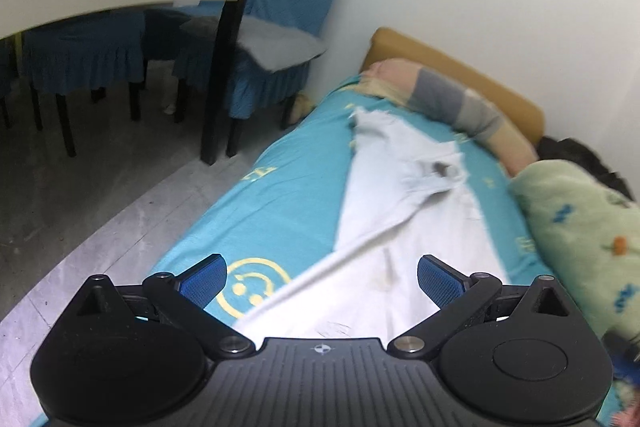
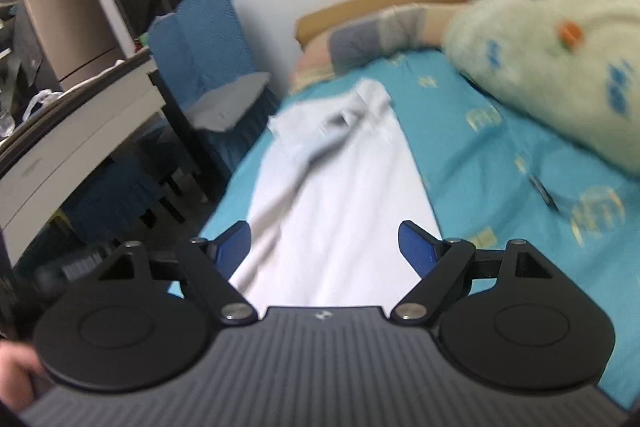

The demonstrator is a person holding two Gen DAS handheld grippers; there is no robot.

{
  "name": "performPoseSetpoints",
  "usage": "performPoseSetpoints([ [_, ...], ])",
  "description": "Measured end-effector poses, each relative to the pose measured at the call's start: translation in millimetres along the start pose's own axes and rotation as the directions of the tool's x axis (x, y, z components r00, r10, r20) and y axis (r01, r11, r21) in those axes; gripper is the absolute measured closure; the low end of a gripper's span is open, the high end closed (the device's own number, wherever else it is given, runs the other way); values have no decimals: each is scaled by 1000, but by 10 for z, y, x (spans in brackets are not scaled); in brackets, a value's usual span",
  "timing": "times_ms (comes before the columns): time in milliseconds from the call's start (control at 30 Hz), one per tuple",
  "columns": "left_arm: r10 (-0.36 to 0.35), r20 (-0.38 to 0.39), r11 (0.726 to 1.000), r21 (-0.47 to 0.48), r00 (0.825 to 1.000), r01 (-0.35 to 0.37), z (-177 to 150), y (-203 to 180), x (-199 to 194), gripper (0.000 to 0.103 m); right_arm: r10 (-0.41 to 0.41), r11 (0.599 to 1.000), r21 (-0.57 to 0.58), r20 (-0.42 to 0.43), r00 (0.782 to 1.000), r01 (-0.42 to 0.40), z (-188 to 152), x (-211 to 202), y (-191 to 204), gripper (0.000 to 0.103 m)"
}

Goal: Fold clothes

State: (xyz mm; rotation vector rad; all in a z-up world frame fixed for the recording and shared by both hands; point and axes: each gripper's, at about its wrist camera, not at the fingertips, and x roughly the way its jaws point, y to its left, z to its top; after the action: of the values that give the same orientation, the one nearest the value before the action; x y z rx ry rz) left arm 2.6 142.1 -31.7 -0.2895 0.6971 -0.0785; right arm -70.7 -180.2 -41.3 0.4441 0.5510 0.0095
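A white garment is laid lengthwise on the turquoise bed sheet, its crumpled end furthest from both claws. The left claw is held wide open above the garment's near edge, nothing gripped. The right claw is likewise spread open over the near end, empty.

The left hand-held gripper, fingers spread, hovers over a white garment.

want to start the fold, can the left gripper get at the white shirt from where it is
Probably yes: the left gripper is open right over the white shirt, with nothing between them.
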Motion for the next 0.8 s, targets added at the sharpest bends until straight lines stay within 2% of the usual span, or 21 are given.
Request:
performPoseSetpoints([
  [100, -38, -3, 999, -10, 999, 38, -2, -19, -210, 0, -15, 999, 46, -9, 1000, 15, -135, -172, -98, 20],
  [200, -69, -25, 997, -41, 997, 68, 57, 28, -377, 0, -6, 995, 99, -11, 1000, 7, -116, -245, -179, 20],
  [300, -90, -71, 991, -102, 993, 83, 265, 281, -465, 2, 10, 993, 118, 12, 1000, -12, -108, -310, -244, 20],
  [500, -62, -63, 983, -175, 996, 50, 750, 1083, -697, 2, 23, 986, 167, -1, 1000, -22, -123, -296, -361, 20],
  [567, -53, -73, 981, -188, 996, 39, 822, 1358, -681, 2, 34, 984, 176, -5, 999, -32, -125, -279, -380, 20],
  [667, -69, -136, 986, -160, 988, 47, 736, 1694, -495, 6, 75, 981, 178, -1, 997, -74, -126, -244, -372, 20],
  [733, -95, -198, 989, -126, 976, 71, 565, 1869, -324, 21, 81, 983, 166, -5, 997, -80, -128, -217, -357, 20],
  [800, -163, -249, 982, -138, 955, 132, 337, 2006, -170, 28, 68, 986, 153, -20, 997, -64, -145, -182, -331, 20],
])
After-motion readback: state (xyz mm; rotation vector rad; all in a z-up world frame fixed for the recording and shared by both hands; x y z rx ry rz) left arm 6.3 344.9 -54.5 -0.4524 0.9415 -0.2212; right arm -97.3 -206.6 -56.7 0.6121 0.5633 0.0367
